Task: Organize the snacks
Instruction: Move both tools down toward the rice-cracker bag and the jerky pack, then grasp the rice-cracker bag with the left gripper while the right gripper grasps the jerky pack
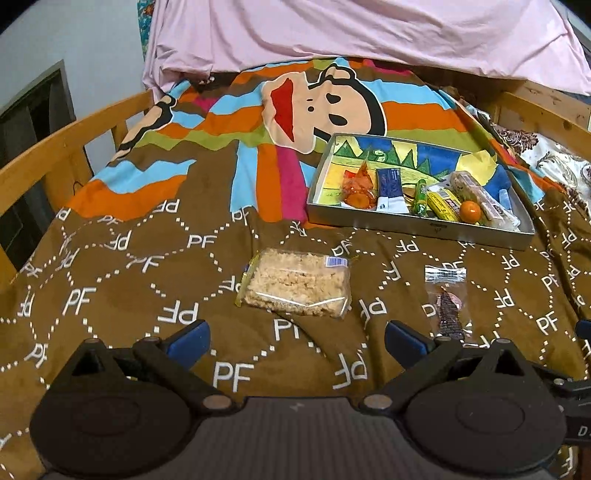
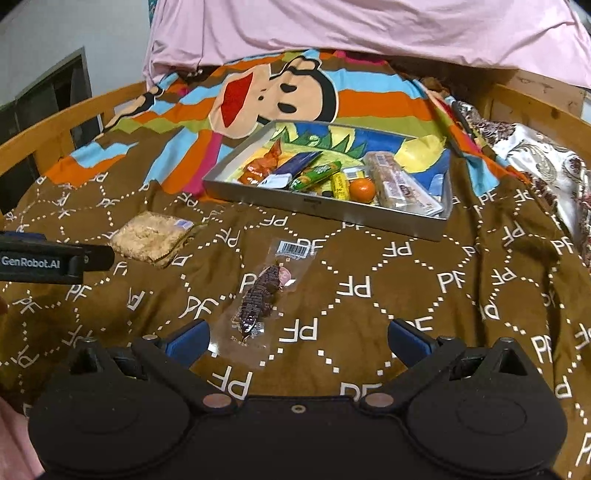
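A clear-wrapped puffed rice cake (image 1: 294, 285) (image 2: 149, 238) lies on the brown blanket, just ahead of my left gripper (image 1: 297, 341), which is open and holds nothing. A small clear packet with a dark dried snack (image 1: 448, 308) (image 2: 260, 295) lies to its right, in front of my right gripper (image 2: 298, 341), also open with nothing in it. A silver tray (image 1: 417, 224) (image 2: 332, 208) farther back holds several snacks: an orange-wrapped candy (image 1: 356, 184), a blue packet (image 1: 389, 184), a green roll (image 2: 314, 175), a yellow bar (image 2: 340, 186), an orange ball (image 1: 471, 211) (image 2: 362, 190) and a wrapped cake bar (image 2: 397, 181).
The bed has wooden rails (image 1: 66, 147) (image 2: 535, 99) on both sides. A pink sheet (image 1: 332, 33) hangs at the back. A patterned white cloth (image 2: 535, 166) lies at the right edge. The left gripper's body (image 2: 44, 260) shows at the right wrist view's left edge.
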Demonstrator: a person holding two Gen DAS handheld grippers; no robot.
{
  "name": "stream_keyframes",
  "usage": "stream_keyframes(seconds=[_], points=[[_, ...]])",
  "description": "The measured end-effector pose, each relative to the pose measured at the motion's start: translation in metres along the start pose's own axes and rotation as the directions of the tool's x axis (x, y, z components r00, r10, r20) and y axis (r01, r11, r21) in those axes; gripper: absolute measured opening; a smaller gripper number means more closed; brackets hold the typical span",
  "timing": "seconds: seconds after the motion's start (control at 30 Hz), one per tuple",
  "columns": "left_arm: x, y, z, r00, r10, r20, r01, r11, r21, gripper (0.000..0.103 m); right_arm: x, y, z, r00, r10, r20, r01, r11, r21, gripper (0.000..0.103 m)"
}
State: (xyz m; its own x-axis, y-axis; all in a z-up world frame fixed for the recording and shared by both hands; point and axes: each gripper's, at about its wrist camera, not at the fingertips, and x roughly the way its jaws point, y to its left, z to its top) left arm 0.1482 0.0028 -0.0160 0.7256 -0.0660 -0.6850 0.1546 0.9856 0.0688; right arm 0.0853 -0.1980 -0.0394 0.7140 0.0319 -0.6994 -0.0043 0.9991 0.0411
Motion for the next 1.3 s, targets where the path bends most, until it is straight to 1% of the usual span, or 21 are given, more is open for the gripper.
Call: stream_keyframes(seconds=[0.1, 0.2, 0.33, 0.5, 0.63, 0.7, 0.77, 0.83, 0.9, 1.03, 1.1, 1.23, 1.3], points=[[0.002, 0.002, 0.003, 1.000, -0.006, 0.001, 0.006, 1.000, 0.013, 0.103, 0.008, 0.004, 0.002, 1.000, 0.014, -0.009, -0.014, 1.000, -0.017, 0.102], [0.007, 0.007, 0.007, 1.000, -0.027, -0.012, 0.027, 1.000, 0.002, 0.103, 0.015, 0.009, 0.002, 1.000, 0.026, -0.013, -0.027, 0.999, -0.035, 0.102], [0.015, 0.011, 0.011, 0.999, -0.029, -0.025, 0.029, 1.000, 0.005, 0.103, 0.024, 0.015, 0.003, 0.999, 0.034, -0.019, -0.035, 0.998, -0.060, 0.102], [0.026, 0.013, 0.013, 0.999, -0.022, -0.042, 0.023, 0.999, 0.022, 0.103, 0.033, 0.020, 0.005, 0.999, 0.046, -0.008, -0.047, 0.995, -0.090, 0.102], [0.035, 0.014, 0.015, 0.997, -0.032, -0.070, 0.035, 0.999, 0.035, 0.103, 0.042, 0.024, 0.007, 0.998, 0.062, 0.007, -0.061, 0.992, -0.106, 0.102], [0.043, 0.016, 0.017, 0.992, -0.069, -0.107, 0.073, 0.997, 0.036, 0.103, 0.048, 0.025, 0.008, 0.998, 0.065, 0.009, -0.064, 0.992, -0.107, 0.102], [0.052, 0.020, 0.019, 0.981, -0.115, -0.156, 0.117, 0.993, 0.007, 0.103, 0.053, 0.026, 0.008, 0.998, 0.070, 0.005, -0.069, 0.992, -0.105, 0.102], [0.061, 0.026, 0.020, 0.971, -0.143, -0.189, 0.137, 0.990, -0.043, 0.102, 0.058, 0.027, 0.008, 0.997, 0.082, 0.002, -0.082, 0.992, -0.099, 0.102], [0.067, 0.031, 0.021, 0.968, -0.153, -0.199, 0.142, 0.987, -0.071, 0.102, 0.062, 0.027, 0.008, 0.995, 0.095, 0.004, -0.094, 0.992, -0.090, 0.102], [0.075, 0.037, 0.026, 0.976, -0.124, -0.180, 0.113, 0.991, -0.070, 0.102, 0.071, 0.025, 0.009, 0.994, 0.107, 0.020, -0.106, 0.993, -0.050, 0.102], [0.081, 0.036, 0.028, 0.981, -0.107, -0.160, 0.101, 0.994, -0.043, 0.103, 0.077, 0.022, 0.010, 0.994, 0.108, 0.019, -0.108, 0.994, -0.017, 0.102], [0.104, 0.028, 0.032, 0.984, -0.057, -0.166, 0.065, 0.997, 0.039, 0.103, 0.088, 0.014, 0.009, 0.994, 0.111, -0.005, -0.110, 0.992, 0.054, 0.102], [0.113, 0.027, 0.033, 0.984, -0.079, -0.159, 0.088, 0.995, 0.049, 0.103, 0.091, 0.009, 0.008, 0.993, 0.115, -0.010, -0.114, 0.990, 0.084, 0.102]])
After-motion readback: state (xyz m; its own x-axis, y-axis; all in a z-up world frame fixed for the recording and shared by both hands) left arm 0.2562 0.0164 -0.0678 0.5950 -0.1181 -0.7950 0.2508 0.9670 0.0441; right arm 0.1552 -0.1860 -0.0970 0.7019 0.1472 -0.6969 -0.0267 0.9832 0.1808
